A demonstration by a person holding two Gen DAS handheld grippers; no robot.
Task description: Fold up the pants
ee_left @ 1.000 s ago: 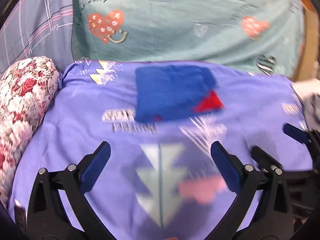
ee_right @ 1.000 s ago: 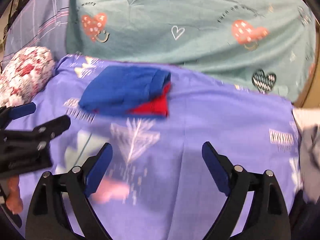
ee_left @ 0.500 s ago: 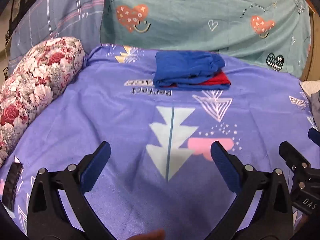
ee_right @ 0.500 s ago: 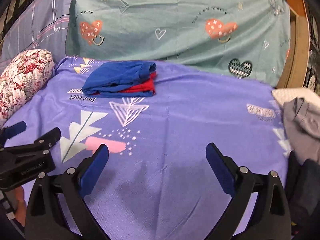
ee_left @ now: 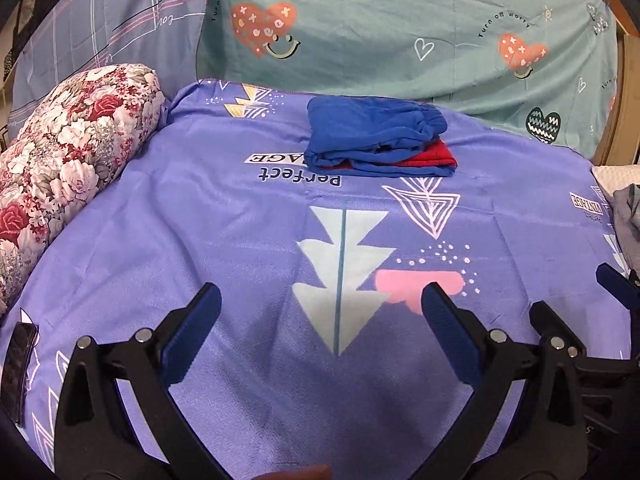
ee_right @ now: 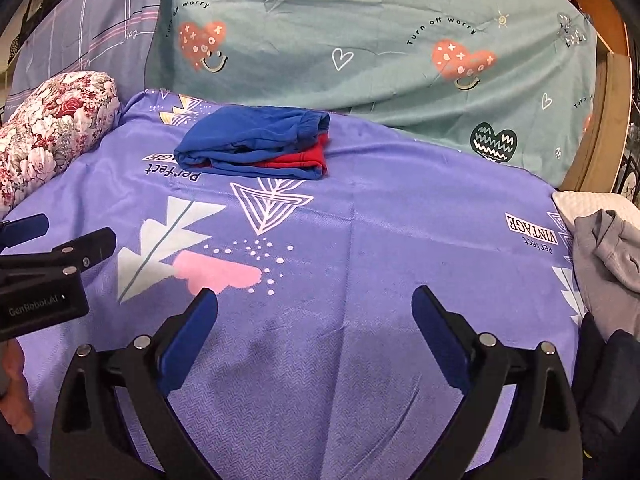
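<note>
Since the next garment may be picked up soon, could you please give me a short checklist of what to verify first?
1. Left tongs open and holding nothing: ok.
2. Right tongs open and holding nothing: ok.
3. Folded blue pants lie flat at the far end of the purple sheet, apart from both tongs: ok.
4. Fold tidy: not ok; red fabric shows at one edge.
5. Grey garment at the right edge is within view: ok.
6. Whether the grey garment is pants: cannot tell.
</note>
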